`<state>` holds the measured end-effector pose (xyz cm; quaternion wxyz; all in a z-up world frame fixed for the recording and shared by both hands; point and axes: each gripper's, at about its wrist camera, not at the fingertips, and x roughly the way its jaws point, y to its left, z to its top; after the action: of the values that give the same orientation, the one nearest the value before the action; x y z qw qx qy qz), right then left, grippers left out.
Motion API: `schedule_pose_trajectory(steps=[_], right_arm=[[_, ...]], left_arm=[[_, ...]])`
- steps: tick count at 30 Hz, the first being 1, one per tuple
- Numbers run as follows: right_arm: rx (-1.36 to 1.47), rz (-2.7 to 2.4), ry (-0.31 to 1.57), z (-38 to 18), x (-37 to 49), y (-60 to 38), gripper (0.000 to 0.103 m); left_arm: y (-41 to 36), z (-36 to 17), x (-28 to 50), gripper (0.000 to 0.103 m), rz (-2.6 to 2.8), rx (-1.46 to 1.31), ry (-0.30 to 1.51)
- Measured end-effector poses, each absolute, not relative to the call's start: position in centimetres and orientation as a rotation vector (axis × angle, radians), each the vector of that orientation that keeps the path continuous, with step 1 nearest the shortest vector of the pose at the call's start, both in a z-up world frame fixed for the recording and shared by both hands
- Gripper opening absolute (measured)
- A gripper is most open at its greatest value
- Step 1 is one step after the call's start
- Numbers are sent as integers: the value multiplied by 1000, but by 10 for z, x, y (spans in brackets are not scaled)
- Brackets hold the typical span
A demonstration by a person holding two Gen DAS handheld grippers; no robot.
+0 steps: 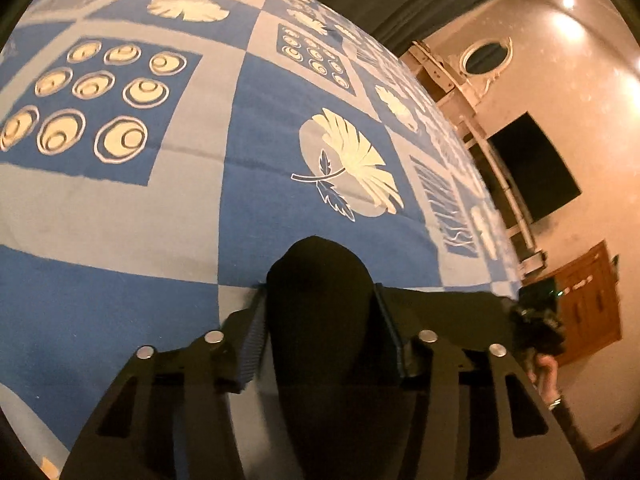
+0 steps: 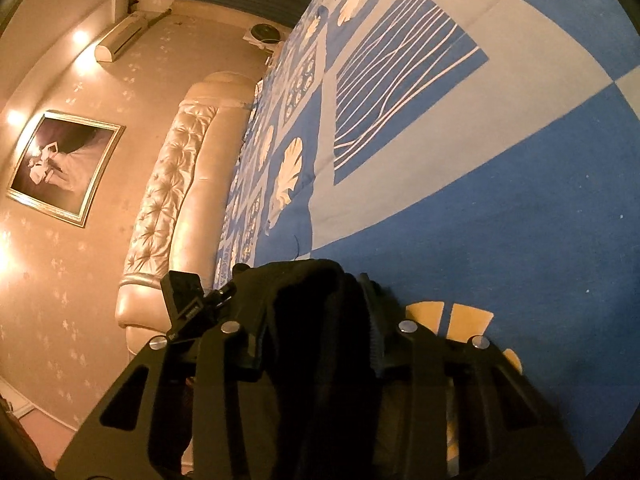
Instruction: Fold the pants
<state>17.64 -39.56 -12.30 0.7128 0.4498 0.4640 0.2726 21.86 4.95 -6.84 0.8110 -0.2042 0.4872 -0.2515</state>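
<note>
The black pants (image 1: 320, 300) are pinched in my left gripper (image 1: 320, 312), which is shut on a bunched fold of them above the blue patterned bedspread (image 1: 120, 208). A taut black edge runs right from it to my right gripper (image 1: 536, 320), seen at the bed's edge. In the right wrist view my right gripper (image 2: 312, 316) is shut on a thick bunch of the pants (image 2: 308, 292), held over the bedspread (image 2: 500, 220). The left gripper (image 2: 188, 304) shows at its left. Most of the pants hang out of sight below both cameras.
A bed with a blue and grey bedspread fills both views. A cream tufted headboard (image 2: 168, 200) and a framed picture (image 2: 60, 168) are at the right wrist view's left. A dark wall screen (image 1: 532, 168) and a wooden cabinet (image 1: 584, 304) stand beyond the bed.
</note>
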Motion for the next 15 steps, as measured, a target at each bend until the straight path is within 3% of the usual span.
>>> schedule_pose_trajectory(steps=[15], right_arm=[[1024,601,1006,-126,172,-396,35]], left_arm=[[44,-67,218,46,-494,-391,1022]])
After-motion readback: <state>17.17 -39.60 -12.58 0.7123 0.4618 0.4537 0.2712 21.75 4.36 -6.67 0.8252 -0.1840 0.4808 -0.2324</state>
